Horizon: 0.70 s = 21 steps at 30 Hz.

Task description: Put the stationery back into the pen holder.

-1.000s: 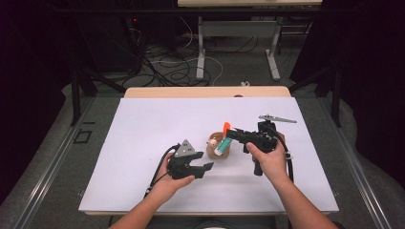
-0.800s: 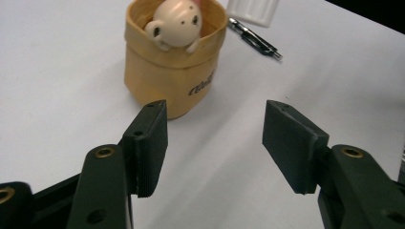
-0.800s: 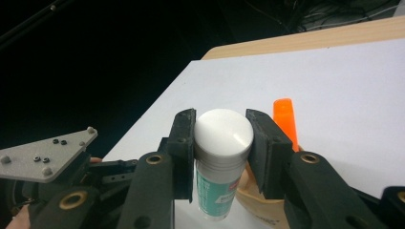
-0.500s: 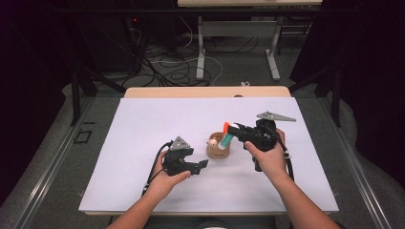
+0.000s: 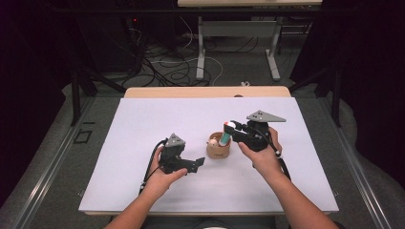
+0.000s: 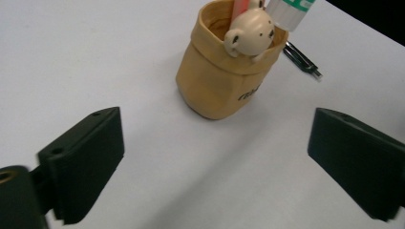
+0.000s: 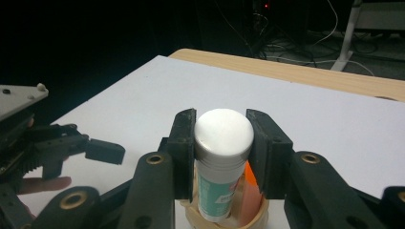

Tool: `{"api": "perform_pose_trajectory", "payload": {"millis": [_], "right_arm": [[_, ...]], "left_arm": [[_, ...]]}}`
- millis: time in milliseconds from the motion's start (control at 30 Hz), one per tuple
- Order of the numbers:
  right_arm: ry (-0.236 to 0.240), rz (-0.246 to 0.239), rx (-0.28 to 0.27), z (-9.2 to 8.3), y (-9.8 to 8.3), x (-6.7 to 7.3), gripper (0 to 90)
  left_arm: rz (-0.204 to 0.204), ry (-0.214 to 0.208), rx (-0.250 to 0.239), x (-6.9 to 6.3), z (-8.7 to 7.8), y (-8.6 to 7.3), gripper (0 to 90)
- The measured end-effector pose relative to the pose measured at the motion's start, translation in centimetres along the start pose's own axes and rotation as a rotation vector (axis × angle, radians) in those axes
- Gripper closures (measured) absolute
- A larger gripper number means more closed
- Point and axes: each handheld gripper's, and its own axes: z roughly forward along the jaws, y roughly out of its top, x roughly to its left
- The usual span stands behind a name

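White sheet covers the desk (image 5: 143, 124); a strip of bare wood shows along its far edge. Beyond that, dark floor with cables and the legs of another table, too dim to read further.

Hidden or unclear:
- In the left gripper view the top edge cuts off the tube, leaving its lower end with a green band in sight. A dark thin object lies on the desk just behind the pot; cannot tell what it is.
- In the right gripper view the pot's body is hidden by the tongs' own arms; its rim alone shows at the bottom edge.
- Lettering on the pot's side is too small to read.

Container: tan soft-sided pot (image 5: 218, 147), upright, near the middle of the desk, between the two hands. Inside it: a small cream bear-head figure (image 6: 250, 37) at the rim, an orange-pink item (image 7: 248, 188) partly hidden behind the tube, and the lower end of the white tube (image 7: 222, 157), standing tilted in the pot with its cap uppermost.

Right tongs (image 5: 232, 130): clamped on the white tube just under the cap, one pad pressed to each side, right above the pot.

Left tongs (image 5: 197, 164): on the near left of the pot, apart from it, pointing towards it. Jaws have just been opening and stand wide, with bare desk between them.
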Motion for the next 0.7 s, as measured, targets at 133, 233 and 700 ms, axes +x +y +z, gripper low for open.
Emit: {"api": "perform_pose_trajectory", "payload": {"millis": [133,233,700], "right_arm": [[-0.019,-0.037,0.006,0.2,-0.2,0.4,65.4],[-0.028,-0.056,0.011,0.3,-0.4,0.5,65.3],[-0.049,-0.126,0.023,1.1,-1.2,0.9,65.3]], "left_arm": [[-0.01,0.005,-0.007,0.2,-0.1,0.0,0.3],[-0.015,0.002,-0.011,0.3,-0.1,0.0,0.3],[-0.021,0.0,-0.006,0.3,0.0,-0.2,0.3]]}}
